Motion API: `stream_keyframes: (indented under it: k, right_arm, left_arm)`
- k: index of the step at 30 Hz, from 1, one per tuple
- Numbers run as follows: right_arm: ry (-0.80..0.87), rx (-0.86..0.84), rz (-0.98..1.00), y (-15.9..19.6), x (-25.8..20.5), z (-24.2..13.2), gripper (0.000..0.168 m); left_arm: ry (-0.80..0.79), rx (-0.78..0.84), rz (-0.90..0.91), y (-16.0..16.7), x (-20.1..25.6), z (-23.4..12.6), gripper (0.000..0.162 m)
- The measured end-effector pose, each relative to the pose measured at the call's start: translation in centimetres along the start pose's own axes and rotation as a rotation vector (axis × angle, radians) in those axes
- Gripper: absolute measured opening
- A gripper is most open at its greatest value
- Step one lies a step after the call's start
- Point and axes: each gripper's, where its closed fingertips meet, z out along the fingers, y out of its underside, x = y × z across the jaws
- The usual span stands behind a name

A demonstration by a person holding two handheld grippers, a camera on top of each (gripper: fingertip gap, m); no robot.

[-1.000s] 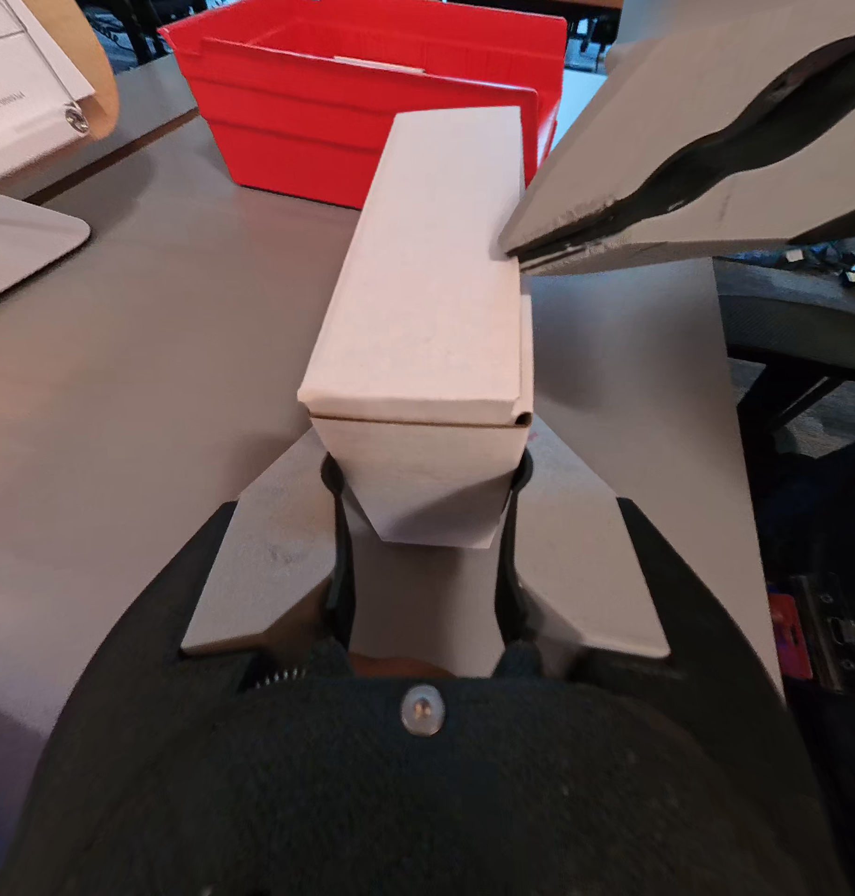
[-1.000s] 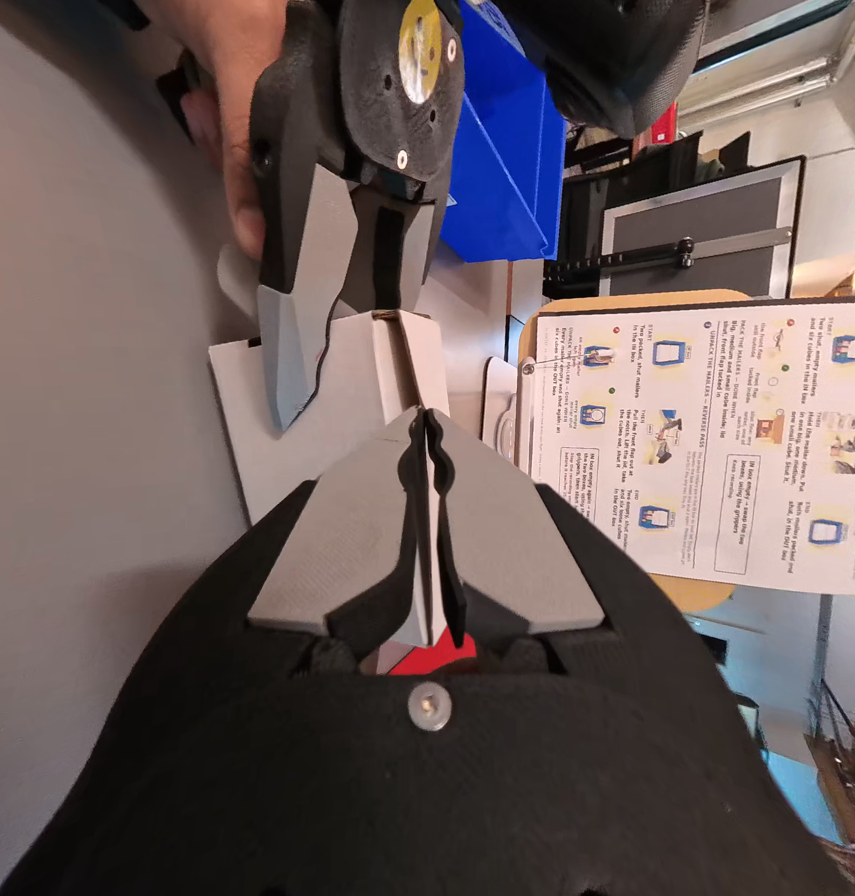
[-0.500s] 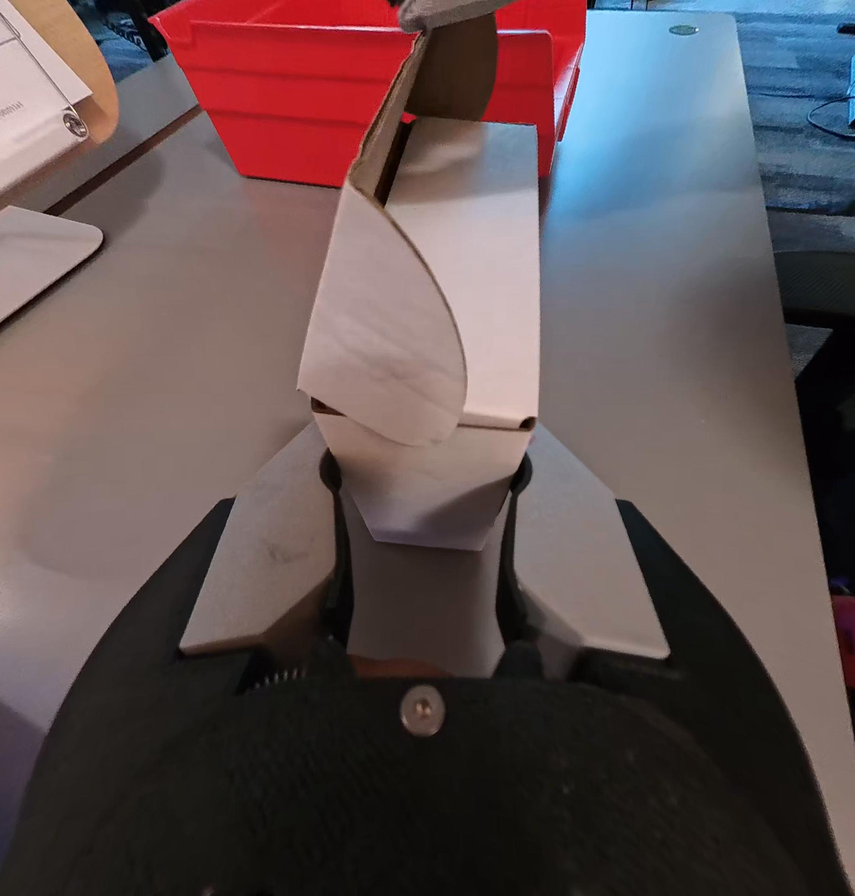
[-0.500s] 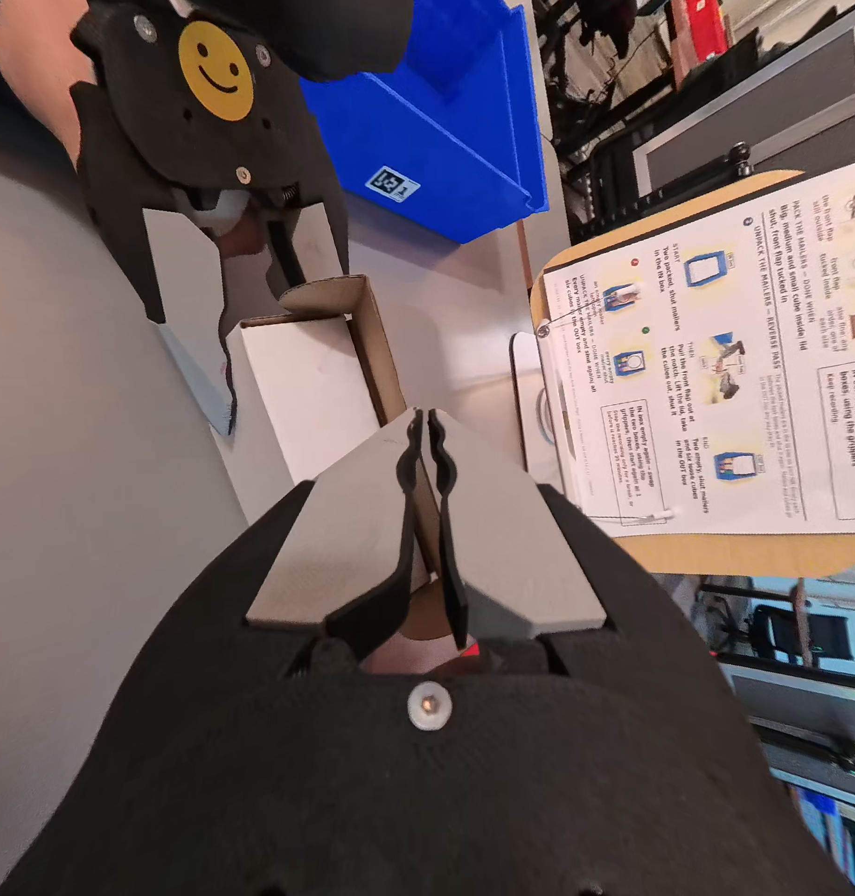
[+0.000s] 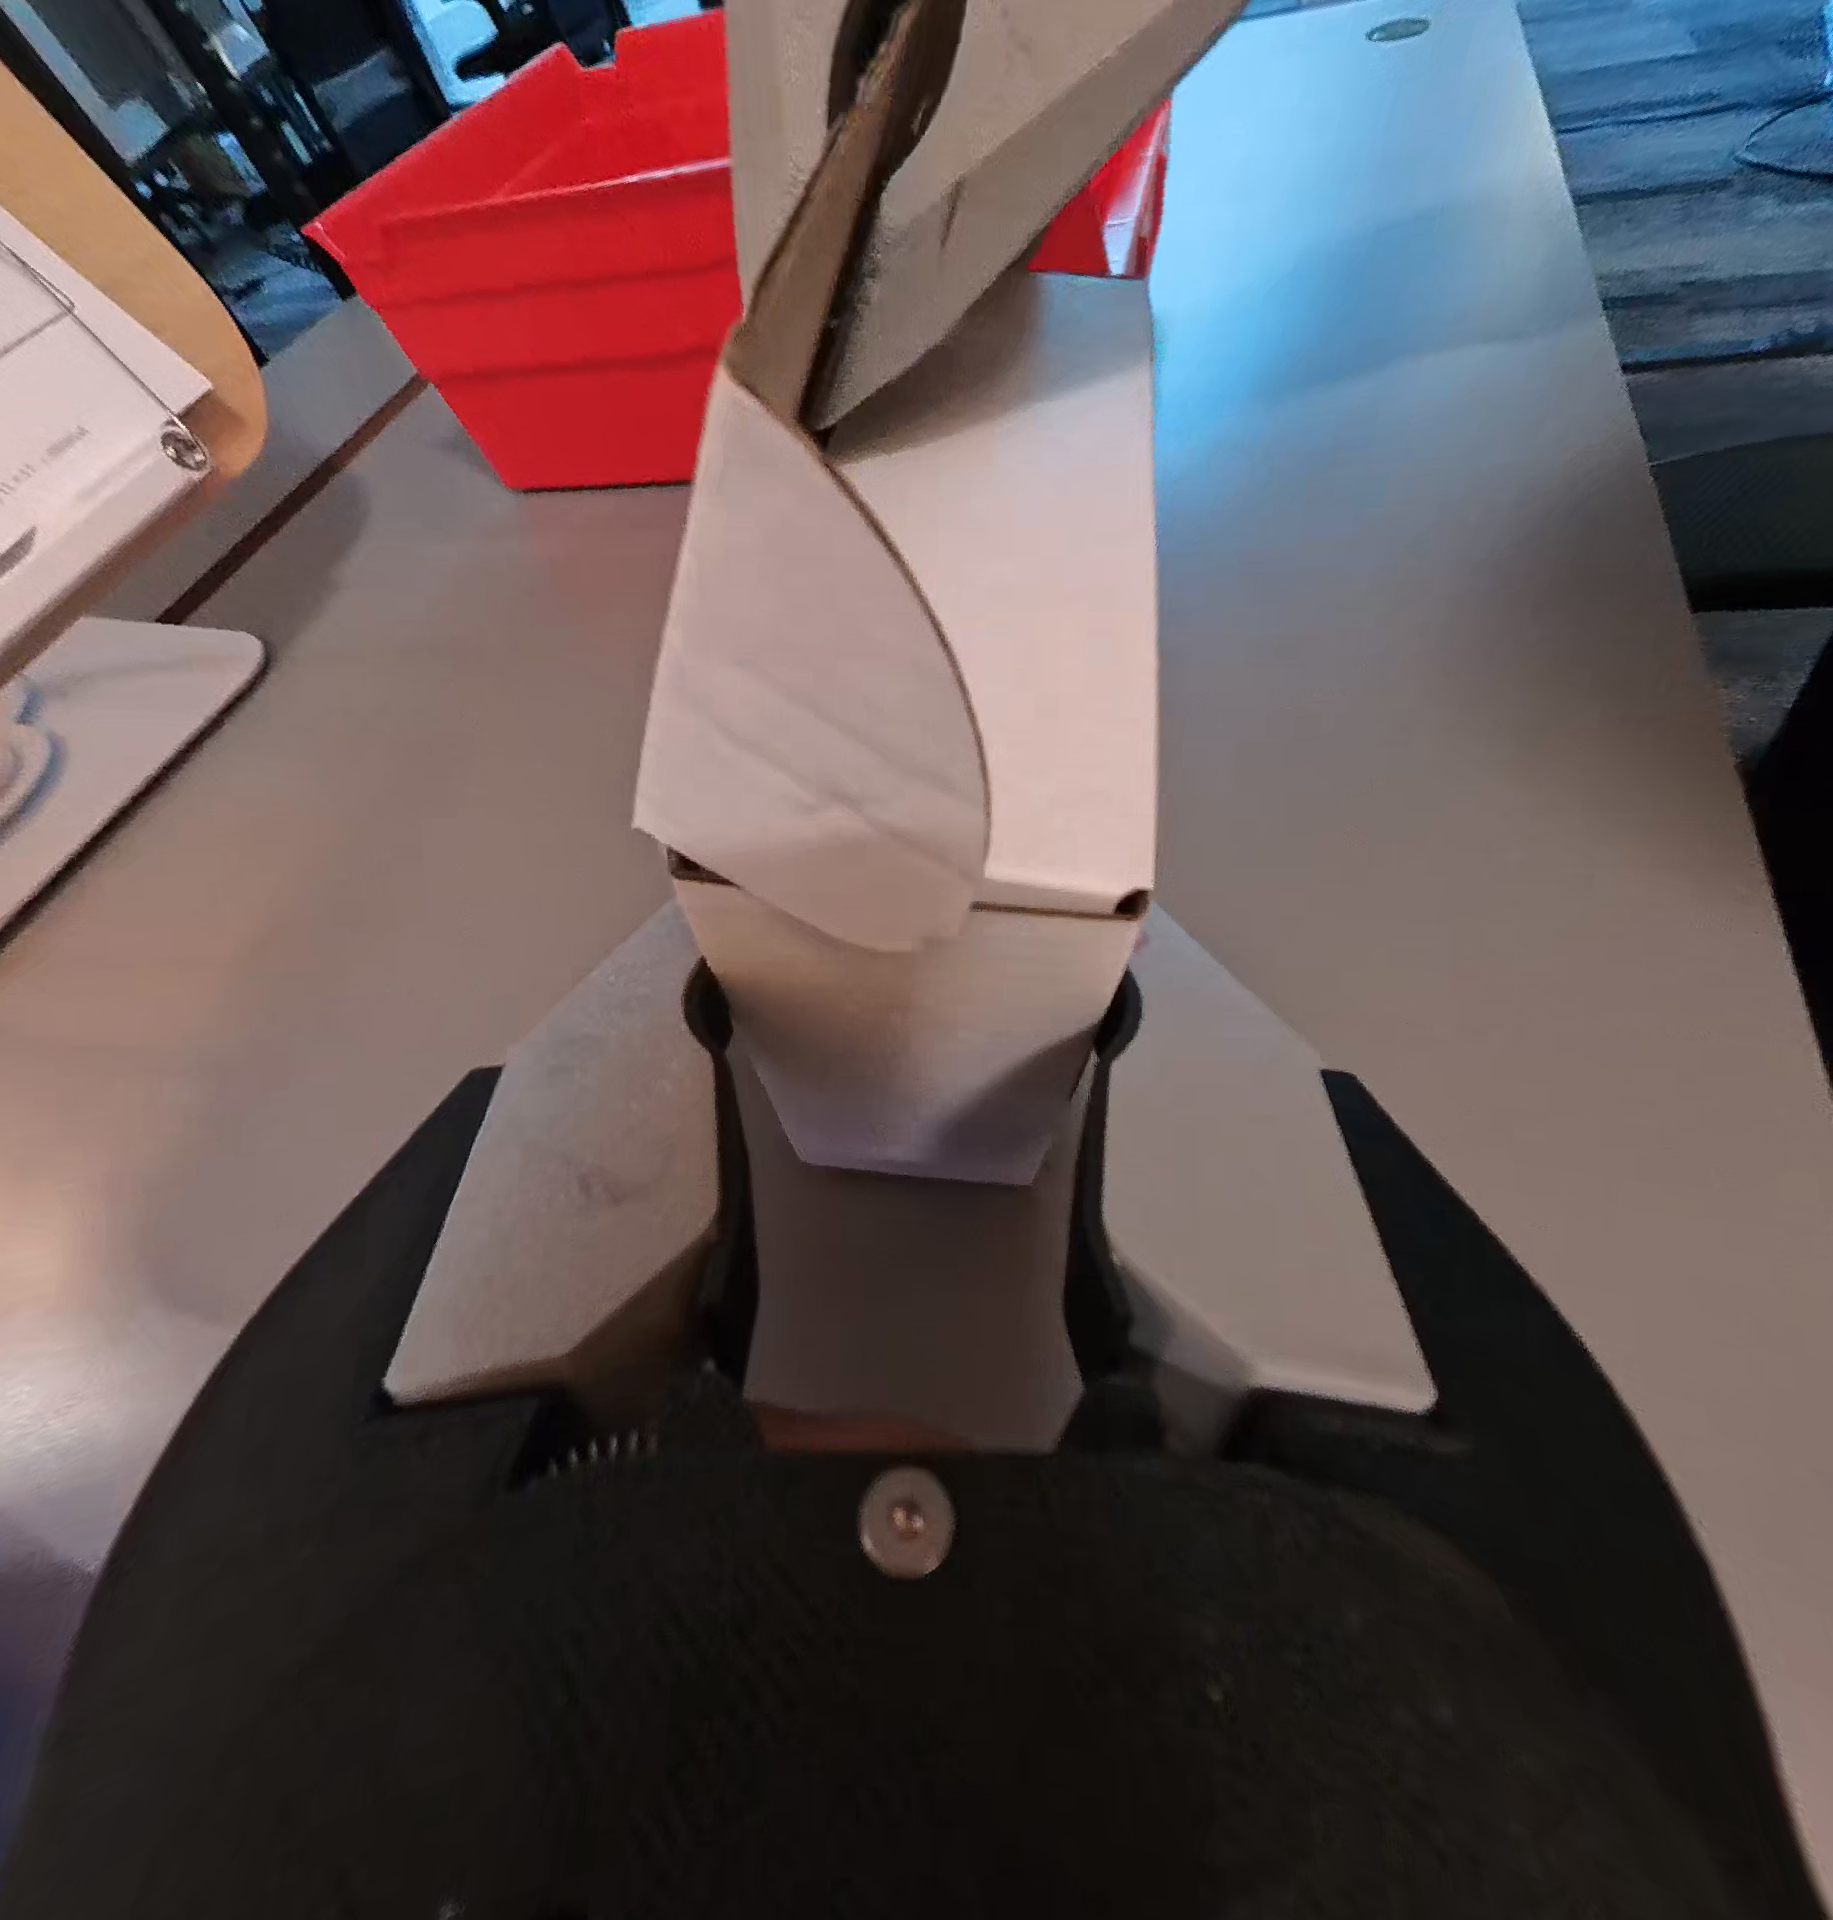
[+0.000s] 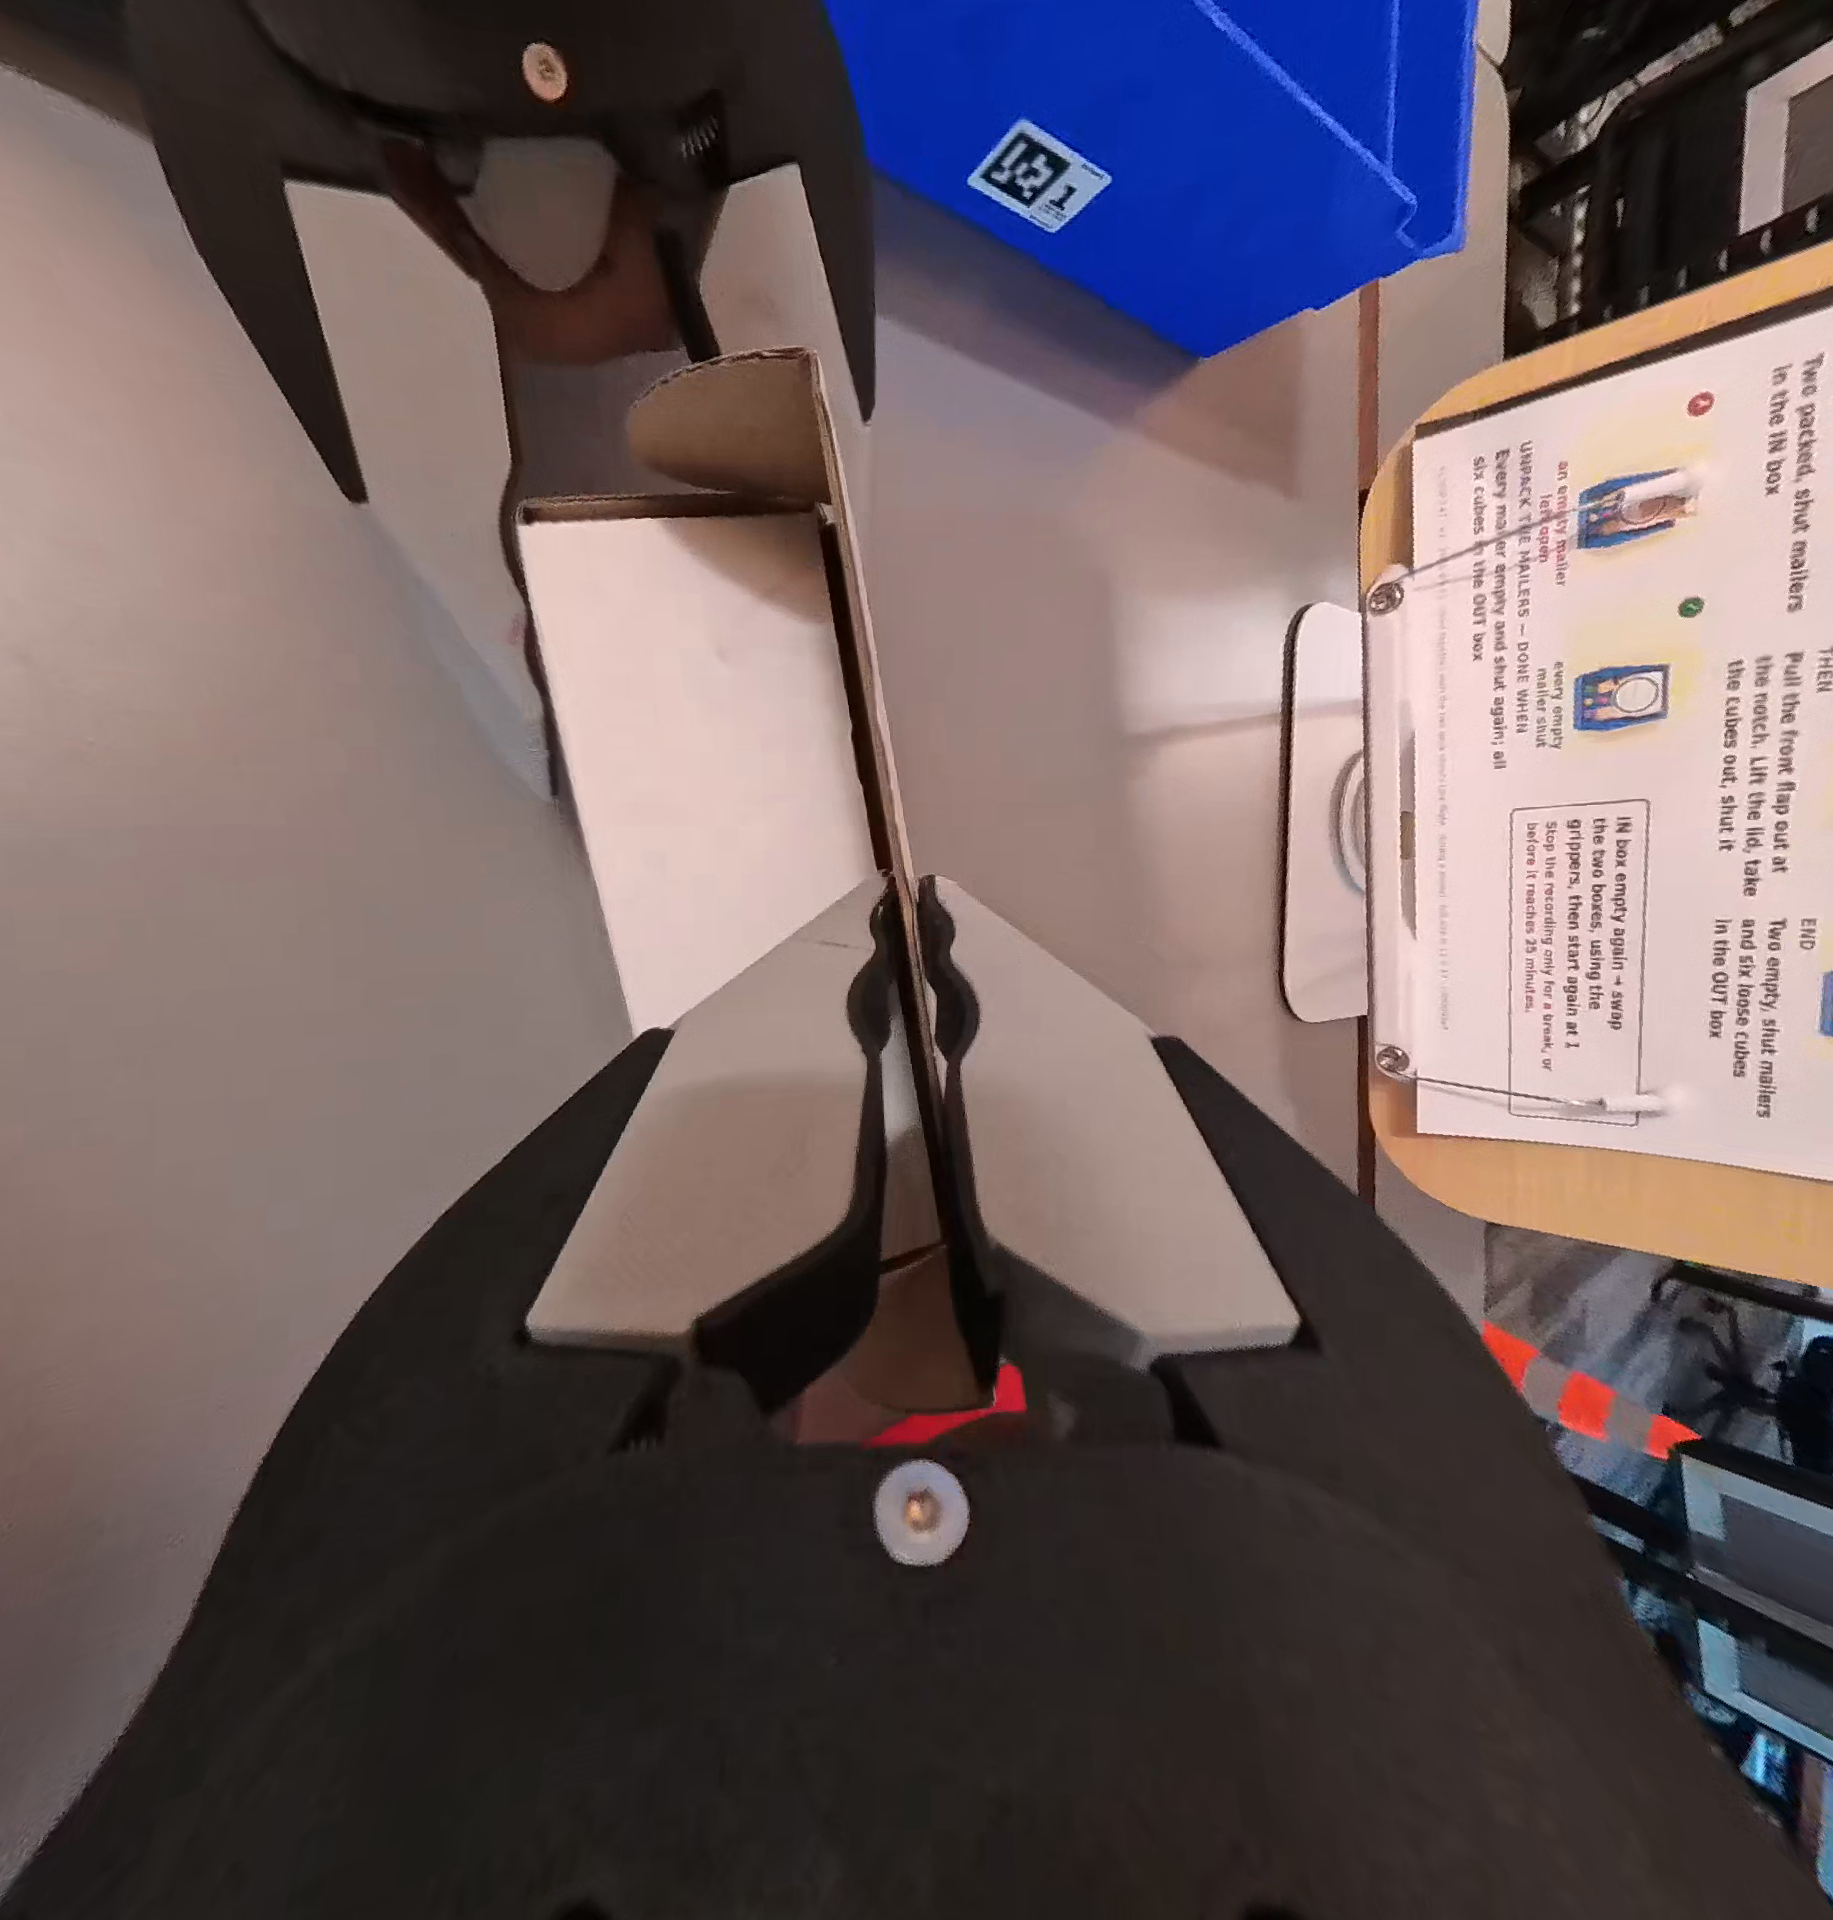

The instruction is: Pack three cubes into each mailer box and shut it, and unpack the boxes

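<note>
left wrist view shows the white mailer box standing on the grey table, its near end pinched between the left gripper fingers, which are clenched on it. the box is narrow and long, white outside and brown cardboard inside. its lid flap is lifted partway, a rounded side ear curling over the top face. at the far end the right gripper has closed on the raised edge of that flap.

right wrist view shows the same flap edge-on, clamped between the right gripper fingers, with the brown ear sticking out at the far end by the left gripper. what lies inside the box cannot be told.

a blue bin beyond the box carries a small square black-and-white code sticker. a printed instruction sheet with small pictures is clipped to a wooden board on a white stand. a red bin sits behind the box; its contents are hidden.
</note>
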Motion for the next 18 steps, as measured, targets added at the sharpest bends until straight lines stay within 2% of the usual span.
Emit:
stream_keyframes:
  k: [4,8,11,12,14,18]
  right_arm:
    - [-0.043,0.012,0.08,-0.8,0.5,-0.6,0.001]
    - [-0.07,0.024,0.152,-1.1,1.1,-1.0,0.001]
    - [0.029,-0.046,0.16,0.2,2.5,-1.1,0.0]
    - [0.068,-0.066,0.165,0.7,3.3,-1.2,0.0]
    - [0.081,-0.057,0.226,1.2,4.0,-1.7,0.0]
    - [0.134,-0.047,0.27,1.9,5.3,-2.8,0.0]
  left_arm:
    - [-0.11,-0.004,0.136,-0.1,-0.9,-0.4,0.069]
    - [-0.295,-0.009,0.327,-0.7,-2.5,-1.1,0.072]
    - [-0.363,-0.041,0.336,0.0,-3.6,-1.3,0.075]
    - [-0.384,-0.056,0.341,0.3,-3.9,-1.5,0.067]
    - [-0.424,-0.037,0.364,0.3,-4.4,-1.9,0.061]
    - [-0.426,0.08,0.29,-1.5,-4.2,-3.1,0.05]
